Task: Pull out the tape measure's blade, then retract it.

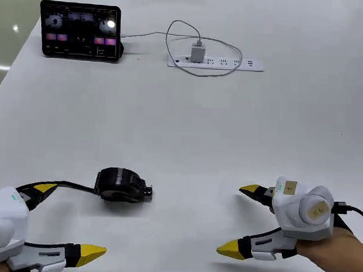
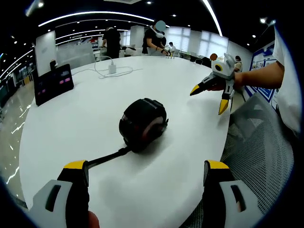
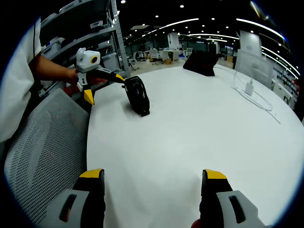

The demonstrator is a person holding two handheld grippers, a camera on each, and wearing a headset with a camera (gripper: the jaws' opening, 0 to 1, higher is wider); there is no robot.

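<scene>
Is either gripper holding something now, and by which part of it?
Nothing is held. The left gripper and the right gripper both stand open; the tape measure lies on the table, its strap reaching one left jaw tip, unclamped.

White table (image 1: 230, 132) in a large office under ceiling strip lights (image 2: 212, 16)

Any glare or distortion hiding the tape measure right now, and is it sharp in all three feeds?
Head view: even light, soft shadows, tape measure sharp on the white table. Left gripper view: fisheye curves the table edge, tape measure big and crisp, ceiling lights bright but off it. Right gripper view: same curving, tape measure small and dark beside the left gripper.
</scene>
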